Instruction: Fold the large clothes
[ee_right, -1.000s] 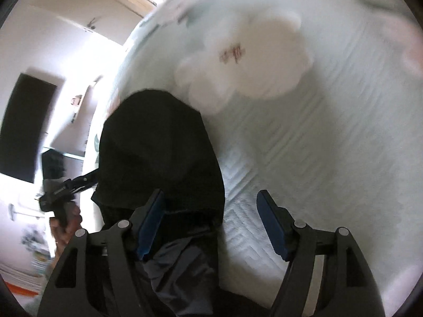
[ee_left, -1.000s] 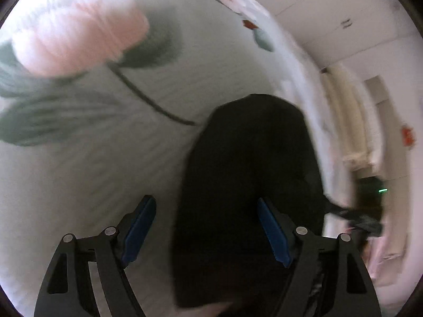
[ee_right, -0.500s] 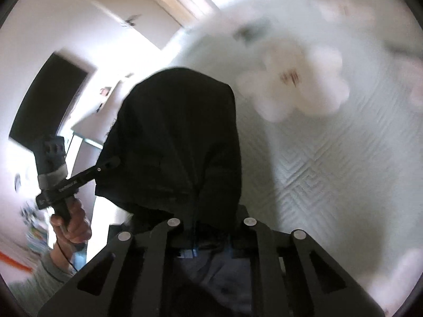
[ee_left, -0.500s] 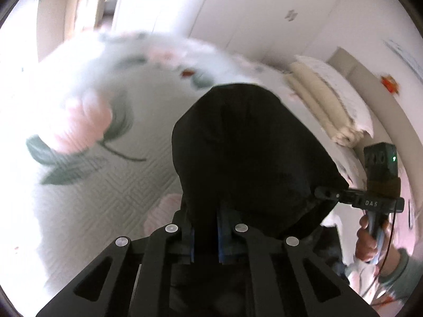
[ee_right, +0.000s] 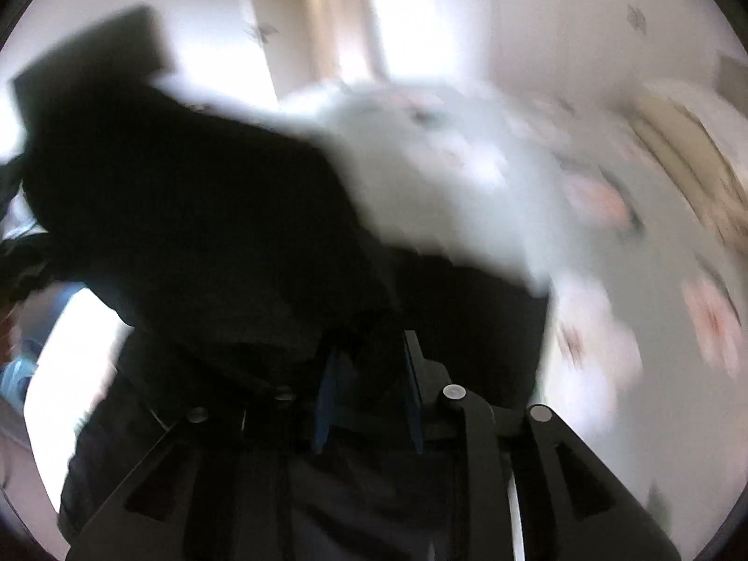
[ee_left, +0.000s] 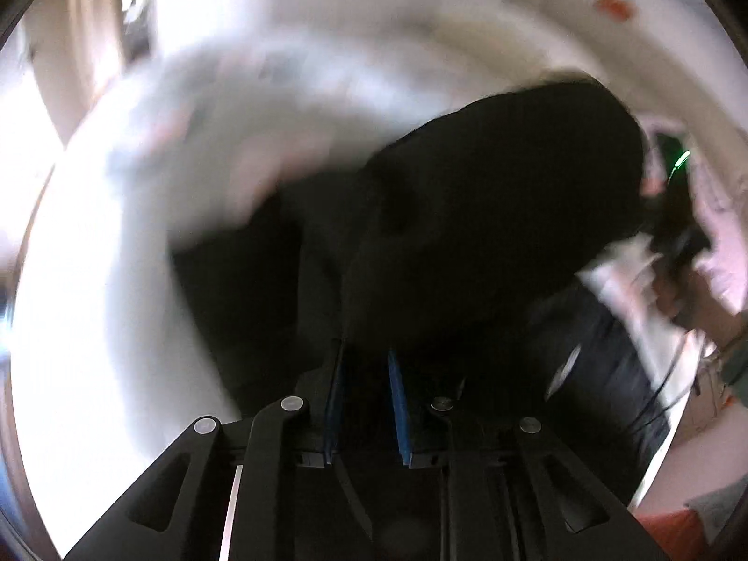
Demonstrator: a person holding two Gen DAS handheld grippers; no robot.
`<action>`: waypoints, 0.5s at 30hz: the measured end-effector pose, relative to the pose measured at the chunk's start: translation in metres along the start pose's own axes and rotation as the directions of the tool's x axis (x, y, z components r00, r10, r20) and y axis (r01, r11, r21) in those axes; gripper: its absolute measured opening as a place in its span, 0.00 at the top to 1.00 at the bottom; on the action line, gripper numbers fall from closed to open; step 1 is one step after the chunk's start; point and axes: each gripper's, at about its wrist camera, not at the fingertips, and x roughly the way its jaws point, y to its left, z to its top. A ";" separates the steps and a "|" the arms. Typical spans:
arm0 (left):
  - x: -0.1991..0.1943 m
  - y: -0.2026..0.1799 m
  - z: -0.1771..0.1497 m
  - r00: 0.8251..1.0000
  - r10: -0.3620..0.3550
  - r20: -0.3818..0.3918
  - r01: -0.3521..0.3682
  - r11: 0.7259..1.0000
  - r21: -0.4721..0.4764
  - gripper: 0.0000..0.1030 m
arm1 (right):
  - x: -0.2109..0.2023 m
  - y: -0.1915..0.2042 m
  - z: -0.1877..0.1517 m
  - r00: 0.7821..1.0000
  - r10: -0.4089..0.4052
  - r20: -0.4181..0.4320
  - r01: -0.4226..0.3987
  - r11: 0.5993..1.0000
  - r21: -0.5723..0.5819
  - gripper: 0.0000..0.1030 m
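A large black garment [ee_left: 491, 215] fills the middle of both blurred views; it shows in the right wrist view [ee_right: 196, 233] too. My left gripper [ee_left: 367, 364] is shut on the near edge of the black garment, blue pads pinching cloth. My right gripper [ee_right: 369, 364] is shut on another part of the same edge. The garment is lifted and stretched between them above the floral bedspread [ee_left: 140, 233]. Its far end is hidden by motion blur.
The pale quilted bedspread with pink flowers [ee_right: 607, 243] lies under the garment. The right-hand gripper and hand [ee_left: 682, 262] show at the left view's right edge. A dark screen [ee_right: 93, 61] hangs on the wall, cream bedding [ee_right: 692, 149] lies far right.
Both grippers went from open to shut on the garment's near edge, then lifted and swung it up off the bed. The views now tilt toward the walls and blur.
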 end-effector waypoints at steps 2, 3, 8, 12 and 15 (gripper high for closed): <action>0.013 0.013 -0.030 0.997 0.009 -0.073 -0.016 0.996 -0.092 0.83 | 0.002 -0.018 -0.020 0.998 -0.004 -0.068 0.009 0.998 0.065 0.73; 0.010 0.019 -0.036 0.998 0.009 -0.068 -0.018 0.991 -0.133 0.83 | -0.005 -0.026 -0.026 0.996 0.001 -0.089 0.008 0.995 0.099 0.73; -0.028 0.015 -0.001 0.995 0.016 0.096 -0.003 0.991 -0.132 0.82 | -0.037 -0.024 0.000 0.992 0.120 -0.035 -0.113 0.982 0.151 0.63; -0.040 0.001 0.051 0.978 -0.034 0.205 0.056 0.993 -0.103 0.76 | -0.050 0.017 0.052 0.972 0.232 0.037 -0.235 0.967 0.096 0.50; -0.024 -0.007 0.081 0.976 -0.032 0.215 0.050 0.996 -0.078 0.73 | -0.029 0.049 0.074 0.957 0.291 0.012 -0.291 0.955 0.053 0.50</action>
